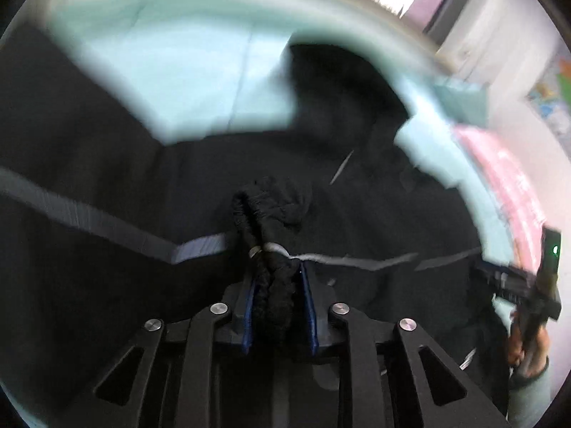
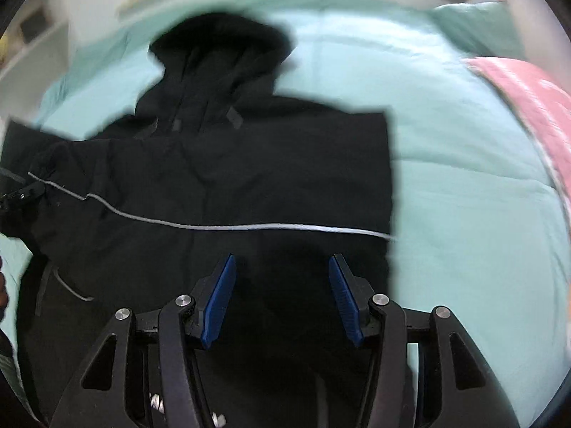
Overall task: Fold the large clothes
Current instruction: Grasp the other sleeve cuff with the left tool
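Left wrist view, left tool (image 1: 277, 294) clamping bunched black jacket (image 1: 178, 164) fabric, right tool (image 2: 282, 297) agape, smooth mint bedsheet (image 2: 464, 196)

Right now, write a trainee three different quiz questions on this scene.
1. True or false: the right gripper is clamped on fabric.
2. What does the left gripper hold? A) the pink blanket B) a bunch of the black jacket C) nothing
3. Fill in: the jacket lies on a ____ sheet.

Key: 1 false, its jaws stand open above the jacket; 2 B; 3 light green.
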`<action>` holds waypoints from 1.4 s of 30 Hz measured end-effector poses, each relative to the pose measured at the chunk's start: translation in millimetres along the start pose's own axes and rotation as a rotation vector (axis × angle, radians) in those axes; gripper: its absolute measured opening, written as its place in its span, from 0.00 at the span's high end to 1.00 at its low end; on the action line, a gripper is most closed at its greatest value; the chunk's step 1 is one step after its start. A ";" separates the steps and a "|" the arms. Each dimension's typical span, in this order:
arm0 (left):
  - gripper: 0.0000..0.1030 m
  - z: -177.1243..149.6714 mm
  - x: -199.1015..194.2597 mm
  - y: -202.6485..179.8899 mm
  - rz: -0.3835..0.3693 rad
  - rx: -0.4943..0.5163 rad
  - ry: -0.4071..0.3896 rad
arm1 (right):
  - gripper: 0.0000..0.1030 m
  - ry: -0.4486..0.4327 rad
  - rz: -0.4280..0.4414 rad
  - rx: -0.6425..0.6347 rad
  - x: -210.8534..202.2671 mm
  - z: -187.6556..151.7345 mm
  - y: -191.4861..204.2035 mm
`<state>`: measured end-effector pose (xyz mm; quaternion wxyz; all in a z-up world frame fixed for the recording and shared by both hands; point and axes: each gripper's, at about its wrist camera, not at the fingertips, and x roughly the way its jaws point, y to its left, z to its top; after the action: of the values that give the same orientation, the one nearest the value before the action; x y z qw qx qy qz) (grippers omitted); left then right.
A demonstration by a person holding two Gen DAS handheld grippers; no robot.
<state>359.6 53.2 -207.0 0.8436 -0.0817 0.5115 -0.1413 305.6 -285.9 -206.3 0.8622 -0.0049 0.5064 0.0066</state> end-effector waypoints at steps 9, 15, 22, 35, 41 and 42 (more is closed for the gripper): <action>0.65 -24.7 -43.6 -13.8 0.018 0.145 -0.134 | 0.41 0.062 -0.060 0.000 27.5 -3.0 11.3; 0.34 -14.5 -59.6 -58.4 -0.132 0.155 -0.218 | 0.41 -0.097 0.112 -0.029 -26.6 7.7 68.4; 0.35 -33.6 51.9 -46.6 0.000 0.061 -0.006 | 0.40 -0.014 0.029 -0.053 32.8 -11.1 116.2; 0.35 -59.8 -90.2 -22.9 -0.176 0.098 -0.217 | 0.31 -0.083 0.029 -0.080 3.6 -14.2 138.3; 0.35 -60.4 -172.8 93.1 -0.112 -0.162 -0.397 | 0.31 -0.186 0.107 -0.169 -25.0 0.7 213.2; 0.35 -59.0 -180.9 123.5 -0.083 -0.241 -0.425 | 0.31 -0.198 0.112 -0.169 -21.8 4.2 224.6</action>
<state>247.4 228.7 -117.3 0.9100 -0.2304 0.3318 -0.0933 295.0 -61.5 -185.7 0.9028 -0.0488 0.4159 0.0976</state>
